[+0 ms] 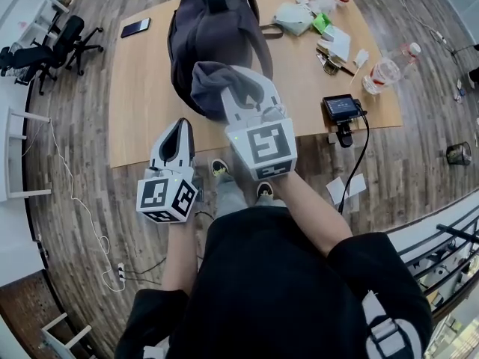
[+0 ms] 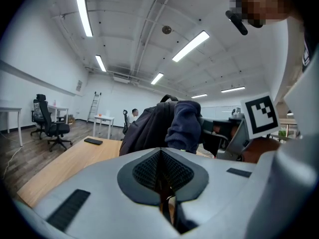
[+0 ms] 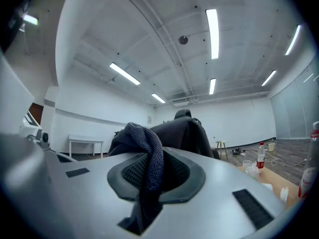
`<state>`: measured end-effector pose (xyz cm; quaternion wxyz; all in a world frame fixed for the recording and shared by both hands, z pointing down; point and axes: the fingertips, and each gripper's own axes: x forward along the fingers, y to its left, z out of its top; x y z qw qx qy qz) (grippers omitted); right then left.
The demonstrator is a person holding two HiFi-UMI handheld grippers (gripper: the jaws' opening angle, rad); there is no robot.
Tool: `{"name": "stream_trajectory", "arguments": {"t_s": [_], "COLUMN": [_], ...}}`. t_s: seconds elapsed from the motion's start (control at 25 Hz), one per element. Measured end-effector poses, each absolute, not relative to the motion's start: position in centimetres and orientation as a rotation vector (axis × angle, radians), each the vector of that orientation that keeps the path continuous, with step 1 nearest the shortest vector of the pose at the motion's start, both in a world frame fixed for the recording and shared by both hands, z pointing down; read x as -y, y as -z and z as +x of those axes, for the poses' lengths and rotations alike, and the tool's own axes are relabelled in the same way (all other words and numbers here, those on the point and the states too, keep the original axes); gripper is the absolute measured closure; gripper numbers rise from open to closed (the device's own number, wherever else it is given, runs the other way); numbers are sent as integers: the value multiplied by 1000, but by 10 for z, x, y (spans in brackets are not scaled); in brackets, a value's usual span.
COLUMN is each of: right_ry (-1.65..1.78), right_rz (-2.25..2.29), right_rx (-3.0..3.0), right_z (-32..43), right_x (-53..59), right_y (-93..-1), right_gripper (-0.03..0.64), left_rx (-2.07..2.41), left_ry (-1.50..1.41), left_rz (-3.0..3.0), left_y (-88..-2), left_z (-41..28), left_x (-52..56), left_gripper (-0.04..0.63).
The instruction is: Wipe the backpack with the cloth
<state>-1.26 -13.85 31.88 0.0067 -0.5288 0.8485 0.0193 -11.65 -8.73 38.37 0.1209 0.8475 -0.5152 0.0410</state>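
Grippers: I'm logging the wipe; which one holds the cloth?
The right gripper, shut on the dark cloth; the left gripper is shut and empty.

Looking like an open-plan office or lab space. Strip lights (image 2: pixel 191 46) running across a bare white ceiling, black office chairs (image 1: pixel 56 47) sitting on wood-plank floor (image 1: pixel 419 163), a small white table (image 2: pixel 103 118) and ladder (image 2: pixel 93 106) standing by the far wall. A cable (image 1: pixel 69 172) trailing to a power strip (image 1: pixel 120 274). A person (image 2: pixel 133 114) is sitting in the background, beyond the wooden bench (image 1: pixel 142 118).
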Motion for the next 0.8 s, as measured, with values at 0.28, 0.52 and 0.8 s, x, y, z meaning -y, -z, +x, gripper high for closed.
{"name": "stream_trajectory", "arguments": {"t_s": [0.28, 0.52, 0.8], "right_ry": [-164, -223, -175], "right_rz": [-1632, -1715, -1794], "right_rx": [-2566, -2576, -2570], "right_z": [23, 65, 101], "right_x": [102, 57, 15], "right_y": [-275, -293, -335], "right_gripper": [569, 569, 571], "left_rx": [1423, 1333, 1311], "left_ry": [-81, -61, -12], "left_rz": [2535, 2591, 2588], "left_y": [-370, -362, -373], "left_z": [-84, -46, -13], "left_x": [84, 67, 29], "left_gripper": [578, 578, 578]}}
